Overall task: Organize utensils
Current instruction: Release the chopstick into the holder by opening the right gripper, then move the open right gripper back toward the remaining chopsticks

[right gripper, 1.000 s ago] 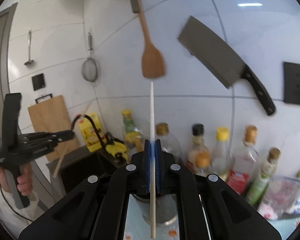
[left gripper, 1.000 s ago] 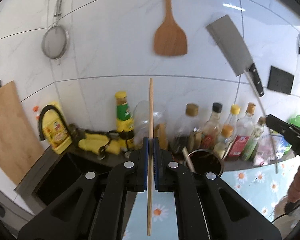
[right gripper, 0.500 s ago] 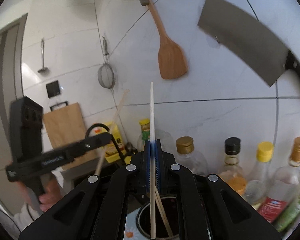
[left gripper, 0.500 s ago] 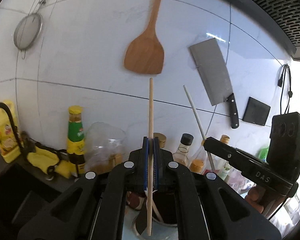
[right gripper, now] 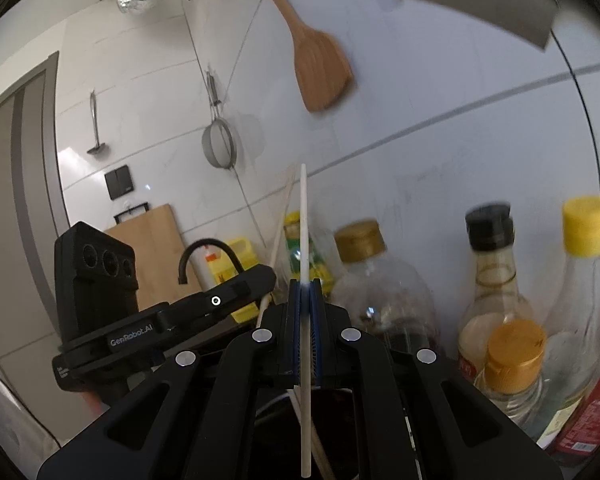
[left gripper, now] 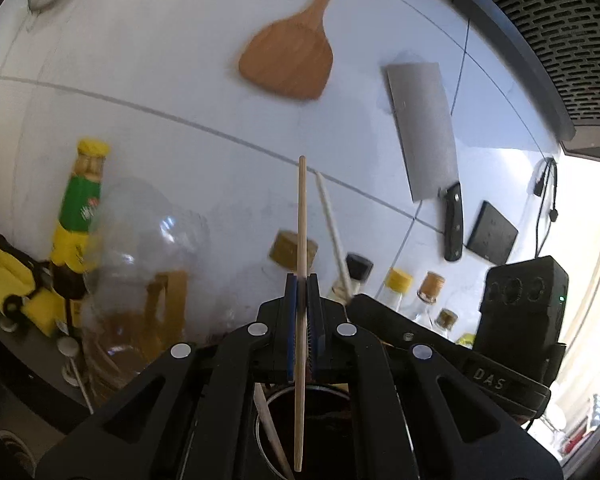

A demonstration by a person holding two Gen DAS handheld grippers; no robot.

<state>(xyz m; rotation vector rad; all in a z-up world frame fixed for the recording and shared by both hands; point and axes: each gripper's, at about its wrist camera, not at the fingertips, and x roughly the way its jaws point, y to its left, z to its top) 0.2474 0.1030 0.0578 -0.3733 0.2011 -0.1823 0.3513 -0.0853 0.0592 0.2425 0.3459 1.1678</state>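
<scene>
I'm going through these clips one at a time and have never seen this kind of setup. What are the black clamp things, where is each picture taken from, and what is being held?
There is no robot here. A person carries a hand-held gripper in each hand, a black two-fingered clamp with a wide-angle camera looking forward along its fingers. That is why each picture shows black fingers at the bottom.

In the left wrist view, the left hand-held gripper is shut on a wooden chopstick held upright. The right one shows beside it.

In the right wrist view, the right hand-held gripper is shut on a white chopstick, also upright.

Both chopsticks hang over a dark round holder that already has sticks in it. Behind stand sauce bottles. On the tiled wall hang a wooden spatula and a cleaver.
</scene>
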